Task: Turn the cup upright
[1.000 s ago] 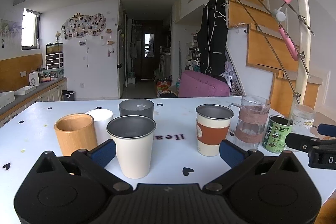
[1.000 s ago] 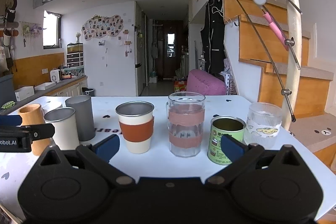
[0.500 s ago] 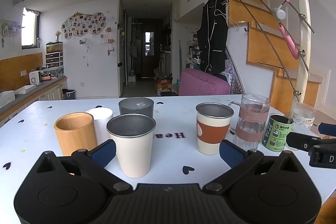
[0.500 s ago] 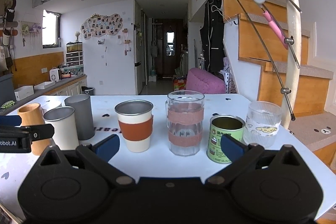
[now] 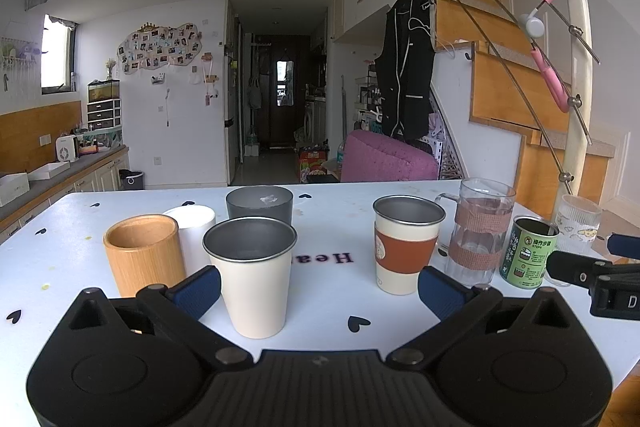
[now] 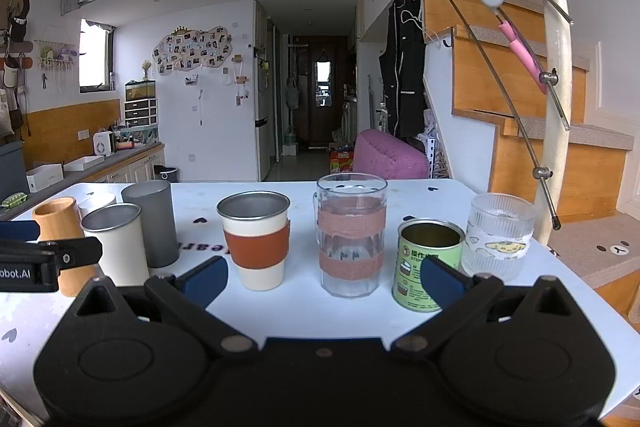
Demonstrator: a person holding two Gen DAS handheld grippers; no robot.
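Cups in a row, most already mouth-up

Both my left gripper [image 5: 318,289] and right gripper [image 6: 324,281] hang low over the surface [image 5: 60,227] with fingers spread wide, grasping nothing. Around the cream cup [image 5: 252,275]: the wooden cup [image 5: 142,253] to its left, the sleeved cup [image 5: 406,245] to its right, both mouth-up. Behind it, the grey cup [image 5: 260,205] shows a closed top, so I judge it inverted; the white cup [image 5: 194,231] beside it perhaps too. Those flips remain.
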